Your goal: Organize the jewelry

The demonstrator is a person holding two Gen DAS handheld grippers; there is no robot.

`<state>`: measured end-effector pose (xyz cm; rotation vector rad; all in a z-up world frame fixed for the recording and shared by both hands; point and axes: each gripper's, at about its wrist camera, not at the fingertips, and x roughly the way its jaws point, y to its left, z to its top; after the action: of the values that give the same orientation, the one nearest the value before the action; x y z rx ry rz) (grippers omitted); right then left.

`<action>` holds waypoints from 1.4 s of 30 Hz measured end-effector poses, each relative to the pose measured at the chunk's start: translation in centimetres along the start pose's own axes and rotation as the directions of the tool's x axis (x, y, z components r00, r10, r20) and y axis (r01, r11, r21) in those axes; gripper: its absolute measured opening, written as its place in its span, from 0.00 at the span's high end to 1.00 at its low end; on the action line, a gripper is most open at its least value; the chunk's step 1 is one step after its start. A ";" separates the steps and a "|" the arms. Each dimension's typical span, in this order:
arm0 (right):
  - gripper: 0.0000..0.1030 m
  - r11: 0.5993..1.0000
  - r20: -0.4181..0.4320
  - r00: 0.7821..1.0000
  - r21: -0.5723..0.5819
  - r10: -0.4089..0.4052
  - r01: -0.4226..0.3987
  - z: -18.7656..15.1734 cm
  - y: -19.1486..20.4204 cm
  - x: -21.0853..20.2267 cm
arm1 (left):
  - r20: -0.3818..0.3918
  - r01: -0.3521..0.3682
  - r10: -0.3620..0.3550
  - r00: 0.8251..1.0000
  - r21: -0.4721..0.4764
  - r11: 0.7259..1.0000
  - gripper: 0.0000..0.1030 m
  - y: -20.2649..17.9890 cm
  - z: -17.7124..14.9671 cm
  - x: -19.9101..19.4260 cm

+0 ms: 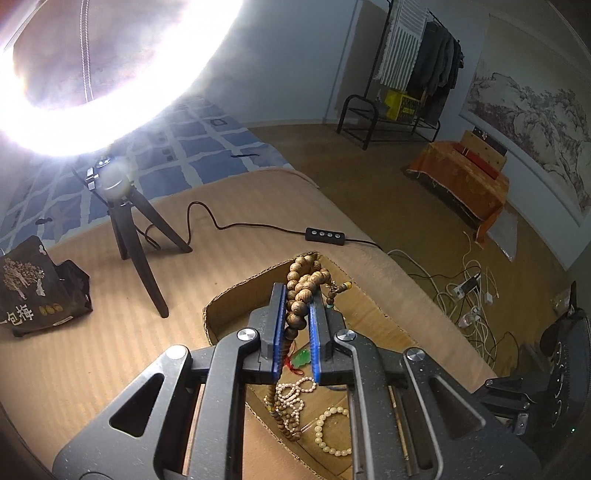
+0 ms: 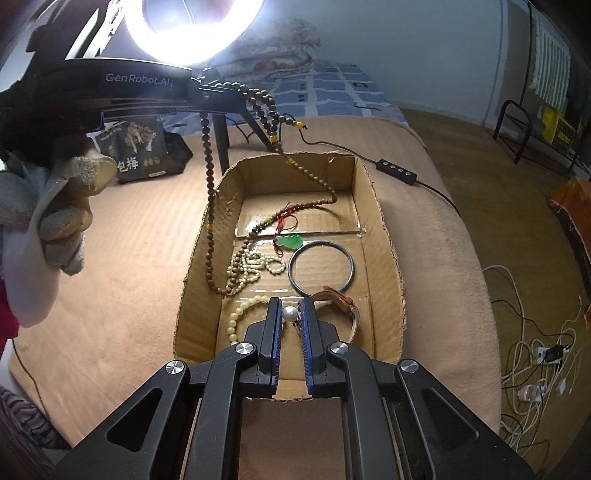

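The left gripper [image 1: 299, 314] squeezes the brown beads [image 1: 297, 295] above the box [image 2: 384, 229], their ends trailing inside, while the right gripper [image 2: 290, 314] pinches a pearl [image 2: 289, 314] low in it.

A lit ring light [image 1: 110, 74] on a black tripod [image 1: 136, 243] stands at ten o'clock; a dark snack bag [image 1: 37, 291] lies at nine; an inline switch [image 1: 320, 234] sits at twelve; tangled cables [image 1: 469, 295] spread at three.

Jewelry count, box and surroundings

One cardboard box [image 2: 384, 229] holds one wooden bead necklace [image 2: 210, 206], one green pendant [image 2: 290, 242], one metal bangle [image 2: 320, 267], one watch [image 2: 345, 304], one pearl [image 2: 289, 314], two pale bead strands [image 2: 255, 267]; one ring light [image 2: 192, 33], one snack bag [image 2: 142, 151].
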<state>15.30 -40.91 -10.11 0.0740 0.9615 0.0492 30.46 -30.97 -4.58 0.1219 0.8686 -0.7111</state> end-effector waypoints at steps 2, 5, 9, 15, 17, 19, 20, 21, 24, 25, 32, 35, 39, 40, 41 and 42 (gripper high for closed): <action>0.89 1.000 -0.004 1.000 -0.007 -0.007 0.007 -0.1 0.1 0.1 | -0.005 0.000 0.000 1.000 0.001 1.000 0.92 -0.1 -0.1 0.0; 0.67 1.000 -0.007 1.000 -0.020 -0.013 0.012 -0.3 0.3 0.2 | -0.016 -0.004 0.004 1.000 0.000 1.000 0.82 -0.1 -0.2 0.3; 0.61 0.999 -0.004 1.000 -0.038 -0.023 0.023 -0.4 0.7 0.0 | -0.006 -0.012 0.012 1.000 0.000 1.000 0.63 0.0 -0.2 0.2; 0.46 0.999 0.006 0.999 -0.037 -0.033 0.033 -0.5 0.7 -0.3 | -0.014 -0.013 0.013 1.000 0.004 1.000 0.62 -0.2 -0.4 0.1; 0.46 0.999 0.006 0.999 -0.037 -0.036 0.036 -0.5 0.8 -0.5 | -0.011 -0.014 0.014 1.000 0.003 1.000 0.62 -0.2 -0.5 -0.3; 0.46 0.998 0.008 0.999 -0.041 -0.038 0.038 -0.5 1.0 -0.8 | -0.007 -0.014 0.014 1.000 0.002 1.000 0.62 -0.2 -0.7 -0.8; 0.46 0.998 0.010 0.999 -0.046 -0.040 0.040 -0.5 1.2 -1.1 | -0.004 -0.016 0.016 1.000 0.003 1.000 0.62 -0.3 -0.8 -1.2; 0.46 0.998 0.012 0.999 -0.049 -0.042 0.043 -0.5 1.3 -1.3 | -0.001 -0.018 0.018 1.000 0.005 1.000 0.62 -0.3 -1.0 -1.5; 0.46 0.997 0.022 0.998 -0.061 -0.053 0.054 -0.7 1.8 -2.1 | 0.011 -0.022 0.022 1.000 0.006 1.000 0.62 -0.6 -1.3 -2.8; 0.46 0.996 0.024 0.998 -0.063 -0.056 0.058 -0.7 1.9 -2.4 | 0.015 -0.023 0.023 1.000 0.008 1.000 0.62 -0.7 -1.4 -3.3; 0.46 0.994 0.067 0.994 -0.069 -0.084 0.088 -0.7 2.8 -5.1 | 0.062 -0.042 0.041 0.997 0.016 0.999 0.62 -1.2 -2.2 -7.8; 0.46 0.992 0.093 0.991 -0.072 -0.096 0.103 -0.7 3.3 -6.5 | 0.088 -0.048 0.047 0.995 0.016 0.999 0.62 -1.3 -2.6 -10.0; 0.46 0.989 0.128 0.985 -0.079 -0.114 0.125 -0.9 4.0 -8.4 | 0.127 -0.067 0.064 0.990 0.020 0.998 0.62 -1.6 -3.4 -13.2; 0.46 0.988 0.135 0.984 -0.082 -0.118 0.130 -1.0 4.1 -8.7 | 0.135 -0.071 0.067 0.989 0.020 0.997 0.62 -1.7 -3.6 -14.0; 0.46 0.987 0.143 0.982 -0.084 -0.124 0.137 -1.1 4.3 -9.2 | 0.141 -0.072 0.069 0.988 0.019 0.997 0.62 -1.7 -3.8 -14.6; 0.46 0.986 0.152 0.980 -0.084 -0.130 0.143 -1.3 4.5 -9.7 | 0.149 -0.071 0.068 0.987 0.018 0.997 0.62 -1.8 -4.2 -15.5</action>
<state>8.70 -37.13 -2.55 -0.0754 0.8145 -0.0370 19.89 -22.73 4.38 0.1179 0.7112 -0.6566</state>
